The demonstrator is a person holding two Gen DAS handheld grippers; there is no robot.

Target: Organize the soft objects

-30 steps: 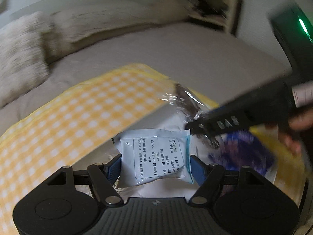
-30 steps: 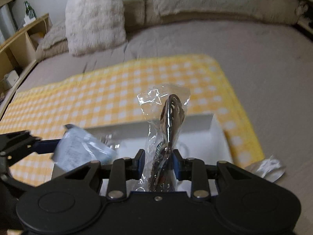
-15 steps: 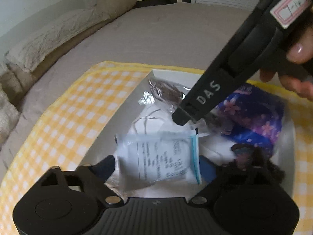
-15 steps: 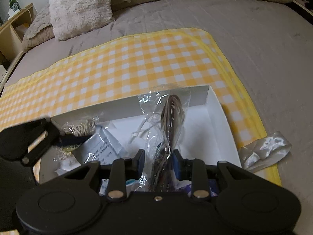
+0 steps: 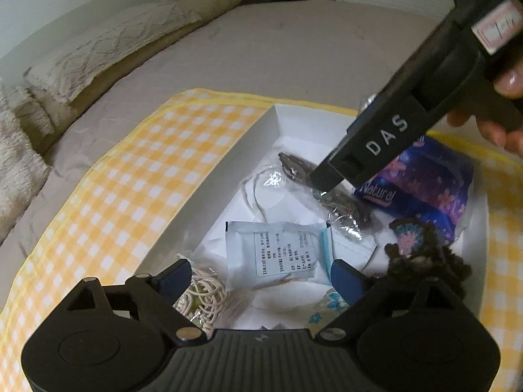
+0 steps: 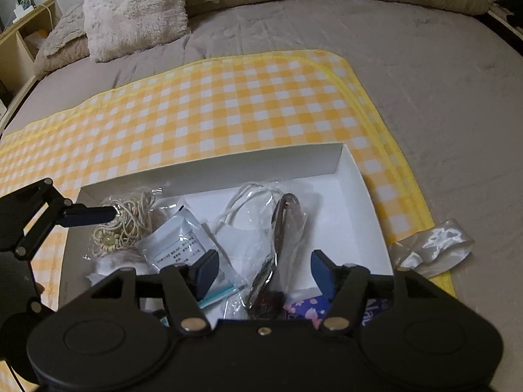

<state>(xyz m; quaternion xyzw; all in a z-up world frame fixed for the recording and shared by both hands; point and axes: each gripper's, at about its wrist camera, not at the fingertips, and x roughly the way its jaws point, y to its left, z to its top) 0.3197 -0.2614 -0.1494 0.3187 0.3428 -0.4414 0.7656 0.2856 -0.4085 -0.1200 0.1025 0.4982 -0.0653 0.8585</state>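
**Releasing two packets into the white box**

Dropping is the step in hand: both claws hang over the white box (image 6: 366,196), which sits on the yellow checked cloth (image 6: 228,104) spread over the bed.

In the left wrist view, the left gripper (image 5: 261,276) stands wide, its blue pads clear of the pale blue sachet (image 5: 278,251) that lies flat on the box floor at lower centre. Nothing is pinched there; that item looks delivered.

In the right wrist view, the right gripper (image 6: 261,269) is opening. The clear bag with dark contents (image 6: 281,228) lies between its pads, running up the middle of the frame, and neither pad appears to press on it.

Already in the box: a coil of cream cord (image 6: 127,225) at the left, a purple floral pack (image 5: 425,183) at the right of the left wrist view, and a dark yarn piece (image 5: 425,254) below it. A crumpled clear wrapper (image 6: 431,241) lies outside the box at the right edge of the right wrist view, half on the cloth.

The next move, as I judge it, calls for lifting both claws straight up without snagging the slippery bag, then reaching for that stray wrapper, if it counts among the soft things.
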